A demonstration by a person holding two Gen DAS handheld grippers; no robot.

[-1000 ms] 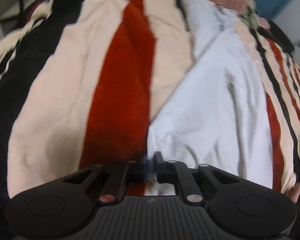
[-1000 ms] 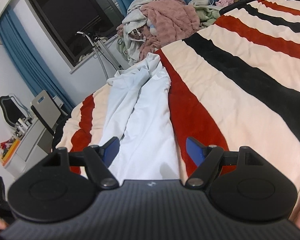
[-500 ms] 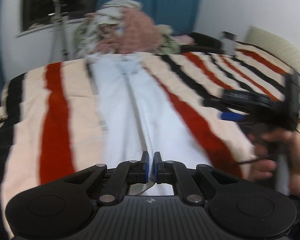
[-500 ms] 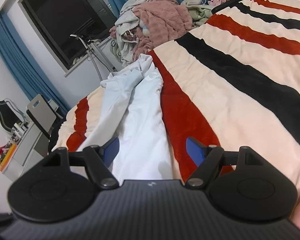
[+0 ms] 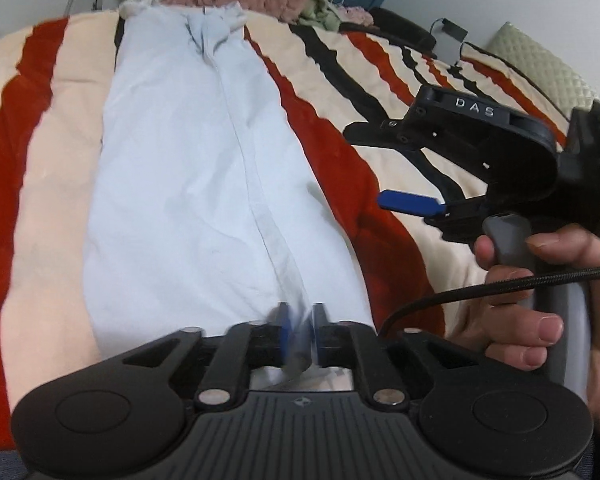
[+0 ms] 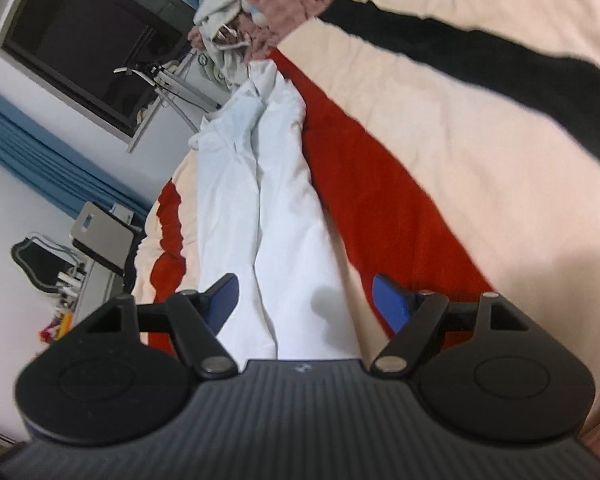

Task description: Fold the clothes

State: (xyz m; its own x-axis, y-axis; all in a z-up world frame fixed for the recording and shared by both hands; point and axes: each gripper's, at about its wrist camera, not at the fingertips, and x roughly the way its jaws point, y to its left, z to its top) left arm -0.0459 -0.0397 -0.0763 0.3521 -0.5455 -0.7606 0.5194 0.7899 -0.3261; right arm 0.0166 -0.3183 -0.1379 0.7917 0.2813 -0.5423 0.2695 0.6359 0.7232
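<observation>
Now the striped bed [image 5: 40, 168] is carrying the pale blue trousers [image 5: 188, 184], lying lengthwise from near to far; the left tongs [image 5: 299, 334], just parting, are releasing the near hem; the right tongs [image 6: 305, 300] are hovering spread, signalling the smoothing done.

- A bed fills most of the room, spread with a striped blanket [image 6: 440, 128] in cream, red and black bands.
- At the far end of the bed sits a heap of laundry [image 6: 276, 4], with a fuzzy pink throw on top and pale green and grey pieces tangled under it.
- A dark window [image 6: 84, 44] with a pale frame is set in the white wall behind the heap.
- Blue curtains [image 6: 24, 148] hang beside the window.
- A metal stand [image 6: 168, 80] with thin tubes rises just below the window.
- A desk [image 6: 88, 280] stands against the wall, cluttered with small items, with a grey chair [image 6: 104, 236] beside it.
- A quilted pale green headboard [image 5: 540, 68] leans near a white wall.
</observation>
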